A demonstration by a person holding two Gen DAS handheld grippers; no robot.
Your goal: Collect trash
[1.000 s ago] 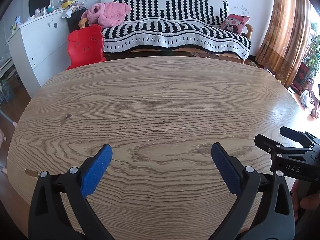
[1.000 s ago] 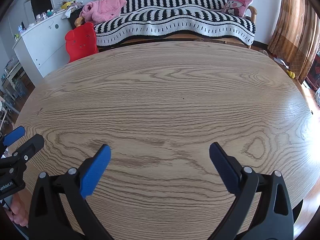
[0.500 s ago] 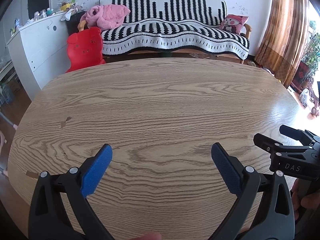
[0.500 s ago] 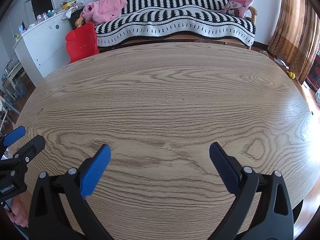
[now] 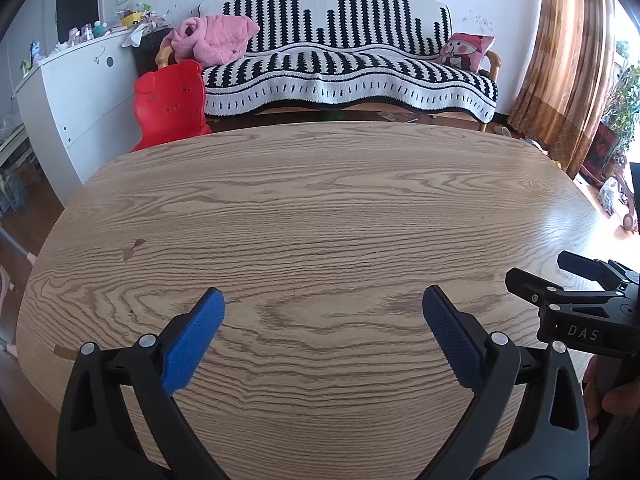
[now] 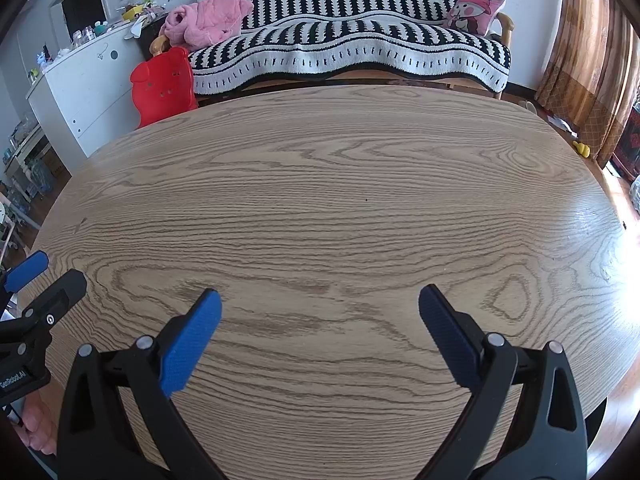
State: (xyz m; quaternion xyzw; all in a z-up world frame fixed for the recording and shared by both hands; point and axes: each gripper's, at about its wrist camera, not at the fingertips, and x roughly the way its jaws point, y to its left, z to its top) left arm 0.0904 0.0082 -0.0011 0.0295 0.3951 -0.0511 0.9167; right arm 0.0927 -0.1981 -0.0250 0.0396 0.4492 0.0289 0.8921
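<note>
The wooden counter shows no trash we can see. Our left gripper and right gripper hover with fingers wide, holding nothing; this fits trash already cleared or lying out of view.

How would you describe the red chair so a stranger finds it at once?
Look past the table to the striped sofa. At its left end, before the white cabinet, stands the red chair, the only red piece, its back shaped like a pig's face.
</note>
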